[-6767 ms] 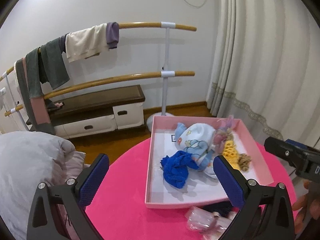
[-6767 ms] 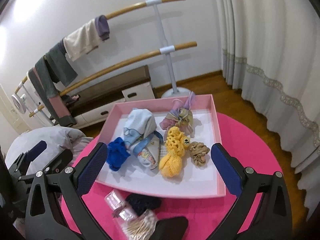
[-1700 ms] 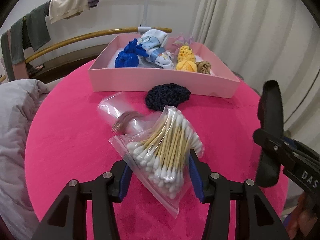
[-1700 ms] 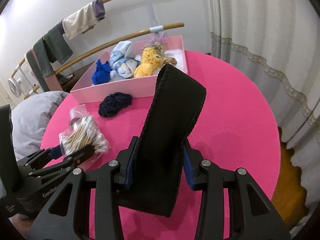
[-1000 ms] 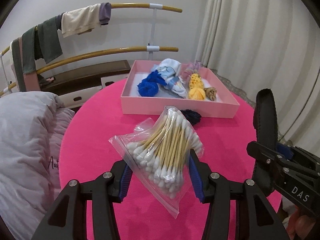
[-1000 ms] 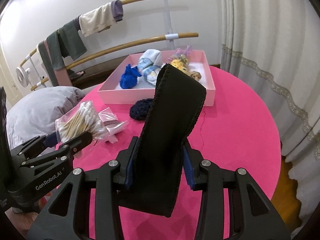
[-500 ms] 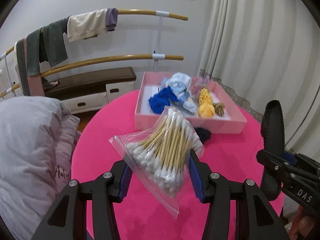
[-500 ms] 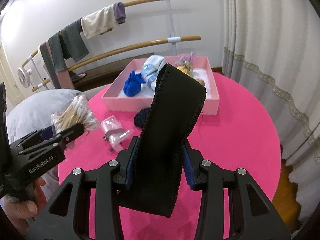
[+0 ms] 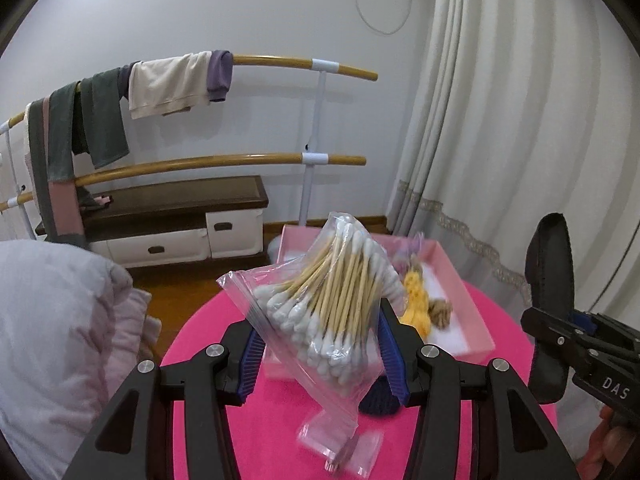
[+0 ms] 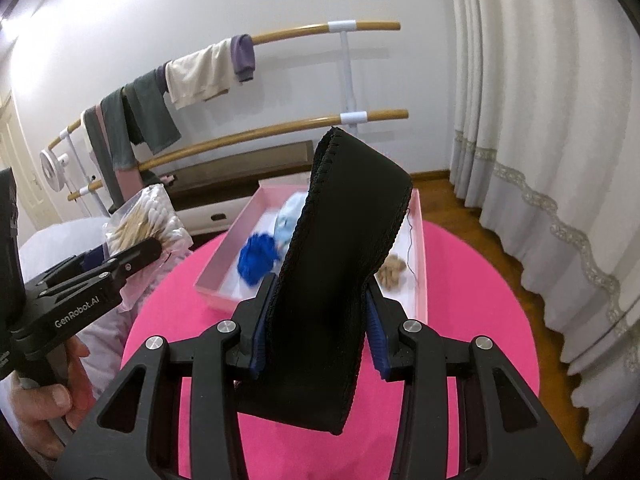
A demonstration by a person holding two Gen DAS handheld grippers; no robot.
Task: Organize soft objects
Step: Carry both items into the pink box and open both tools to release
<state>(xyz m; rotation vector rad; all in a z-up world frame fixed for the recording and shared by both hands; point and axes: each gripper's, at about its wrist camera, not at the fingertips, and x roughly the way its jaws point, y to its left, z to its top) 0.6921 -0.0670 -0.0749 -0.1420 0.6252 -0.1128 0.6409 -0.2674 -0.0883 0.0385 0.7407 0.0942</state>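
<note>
My left gripper (image 9: 320, 354) is shut on a clear bag of cotton swabs (image 9: 332, 296) and holds it up above the pink round table (image 9: 276, 432). My right gripper (image 10: 316, 340) is shut on a black fabric band (image 10: 340, 264), held upright above the table (image 10: 472, 300). Beyond them the pink tray (image 10: 420, 248) holds a blue knit piece (image 10: 256, 258), a light blue cloth (image 10: 288, 216) and a tan scrunchie (image 10: 392, 274). The left wrist view shows the tray (image 9: 472, 300) with a yellow knit piece (image 9: 416, 308). The swab bag shows at left in the right wrist view (image 10: 148, 224).
A small clear bag (image 9: 340, 444) and a dark knit piece (image 9: 380, 400) lie on the table under the left gripper. A grey quilt (image 9: 52, 344) is at left. Ballet bars with hung clothes (image 9: 168, 88), a low bench (image 9: 168, 208) and curtains (image 9: 500, 120) stand behind.
Both grippers have risen and tilted up, so the tray and table sit lower and farther in view. The swab bag and black band stay gripped.
</note>
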